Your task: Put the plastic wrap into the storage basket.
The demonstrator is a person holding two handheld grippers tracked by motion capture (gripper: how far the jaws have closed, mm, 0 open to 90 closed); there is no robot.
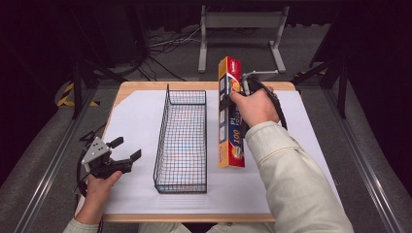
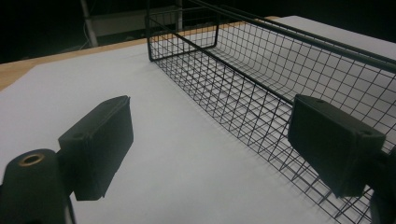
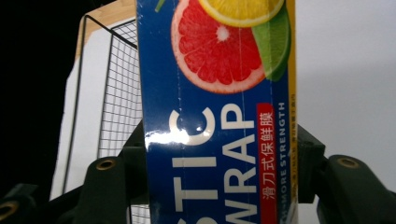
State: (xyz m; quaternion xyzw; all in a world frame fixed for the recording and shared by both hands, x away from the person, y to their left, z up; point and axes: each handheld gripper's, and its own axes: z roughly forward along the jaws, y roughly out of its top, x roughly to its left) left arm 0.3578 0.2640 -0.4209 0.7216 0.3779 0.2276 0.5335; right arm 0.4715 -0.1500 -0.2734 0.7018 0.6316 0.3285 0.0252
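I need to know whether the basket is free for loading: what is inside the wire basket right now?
Nothing: through the wire basket the white sheet shows along its whole floor. The plastic wrap box lies outside it, gripped by the right gripper.

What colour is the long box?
The long cardboard plastic-wrap box is blue with yellow edges, clearest in the right gripper view.

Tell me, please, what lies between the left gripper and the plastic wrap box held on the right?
The black wire basket lies between the left gripper and the plastic wrap box, with bare white table cover on either side of it, as the high view shows.
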